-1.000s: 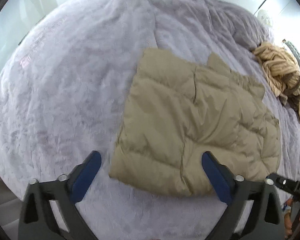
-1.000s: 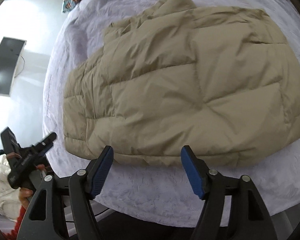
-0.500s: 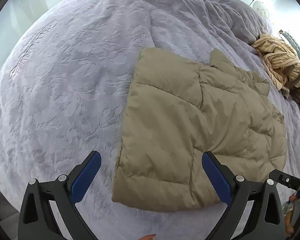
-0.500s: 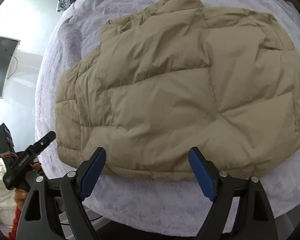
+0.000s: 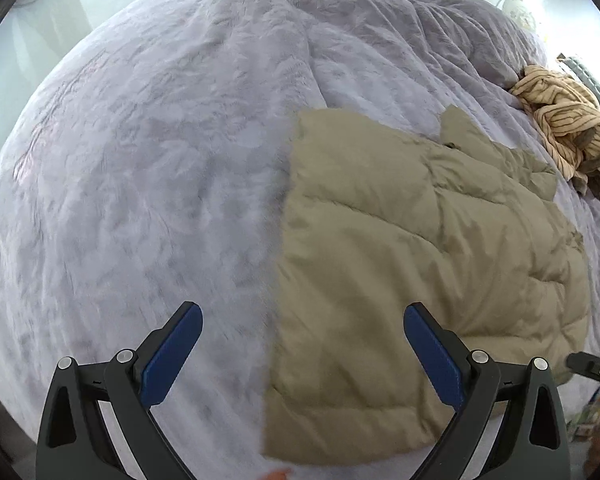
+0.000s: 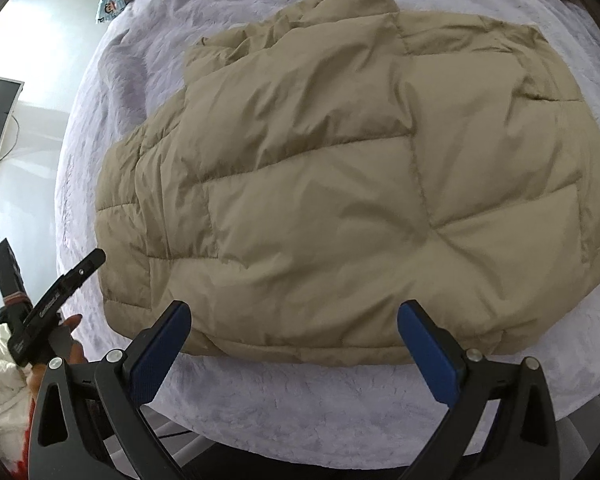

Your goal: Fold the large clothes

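1. Two grippers, both empty. Your left gripper [image 5: 302,344] hangs with jaws spread wide over the near left corner of the khaki puffer jacket [image 5: 420,264], nothing pinched.
2. Your right gripper [image 6: 294,338] is opening, jaws straddling the jacket's near hem, pads clear of the fabric.
3. Jacket lies folded flat on the lavender plush blanket [image 5: 160,160].
4. Striped tan garment [image 5: 568,128] bunched at 2 o'clock in your left view.

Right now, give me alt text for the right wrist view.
A folded tan quilted puffer jacket lies on a lavender plush bedspread. The right gripper hangs over its near hem, fingers opening with nothing between them; the left gripper shows at left.
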